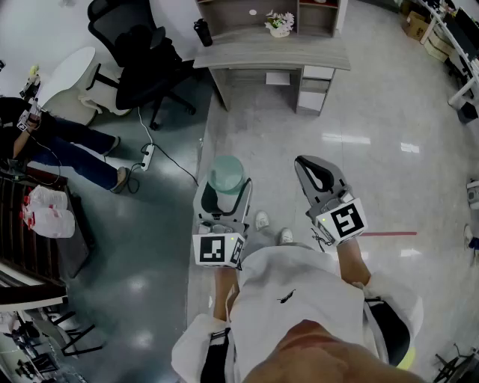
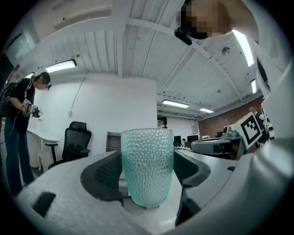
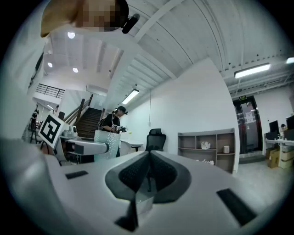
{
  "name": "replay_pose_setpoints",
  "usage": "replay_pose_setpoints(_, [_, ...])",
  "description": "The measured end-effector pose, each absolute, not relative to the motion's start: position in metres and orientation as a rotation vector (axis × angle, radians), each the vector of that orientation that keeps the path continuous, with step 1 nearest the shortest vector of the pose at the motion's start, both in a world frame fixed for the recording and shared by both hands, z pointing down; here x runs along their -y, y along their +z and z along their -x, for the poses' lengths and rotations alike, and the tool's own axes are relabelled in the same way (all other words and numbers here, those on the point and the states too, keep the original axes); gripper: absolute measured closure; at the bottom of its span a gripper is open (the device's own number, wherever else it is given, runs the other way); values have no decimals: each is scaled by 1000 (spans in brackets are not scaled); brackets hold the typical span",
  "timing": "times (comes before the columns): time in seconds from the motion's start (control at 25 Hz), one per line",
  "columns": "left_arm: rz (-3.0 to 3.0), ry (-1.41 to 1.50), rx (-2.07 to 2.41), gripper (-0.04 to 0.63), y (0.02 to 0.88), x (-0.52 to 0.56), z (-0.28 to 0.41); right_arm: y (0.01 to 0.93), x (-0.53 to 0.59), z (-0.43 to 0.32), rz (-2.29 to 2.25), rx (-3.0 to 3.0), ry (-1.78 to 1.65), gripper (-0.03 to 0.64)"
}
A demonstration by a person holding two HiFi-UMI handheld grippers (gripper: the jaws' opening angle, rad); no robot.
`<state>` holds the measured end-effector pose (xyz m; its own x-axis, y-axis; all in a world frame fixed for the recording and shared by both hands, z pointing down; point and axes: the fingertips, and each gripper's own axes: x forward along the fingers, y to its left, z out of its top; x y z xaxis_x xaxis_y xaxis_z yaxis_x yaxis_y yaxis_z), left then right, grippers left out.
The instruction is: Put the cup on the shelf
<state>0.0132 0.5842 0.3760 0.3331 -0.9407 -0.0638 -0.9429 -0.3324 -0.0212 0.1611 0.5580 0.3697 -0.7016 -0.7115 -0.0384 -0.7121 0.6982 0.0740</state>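
Left gripper view: the dimpled green cup stands upright between the left gripper's dark pads, which clamp it on both sides. In the head view, cup and gripper hang above the floor, well short of the grey desk, with the shelf beyond it. The right gripper, equally short of the desk, has its jaws pressed together on nothing.

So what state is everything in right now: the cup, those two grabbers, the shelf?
The translucent teal dimpled cup: upright, clamped between jaws, not on the shelf.
The left gripper: shut on the cup.
The right gripper: jaws together, empty.
The grey open shelf unit: holds a few small items.
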Motion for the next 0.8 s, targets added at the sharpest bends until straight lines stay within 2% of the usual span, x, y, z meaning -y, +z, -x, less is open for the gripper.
replay_pose_setpoints(0.36, [2514,54,-1781,227,374,-588,-27,373,-562,-176,1216,-2869,95,581])
replay_pose_setpoints(0.8, [2504,54,-1795,227,374,-556,-13,375,-527,-160,1188,-2892,93,581])
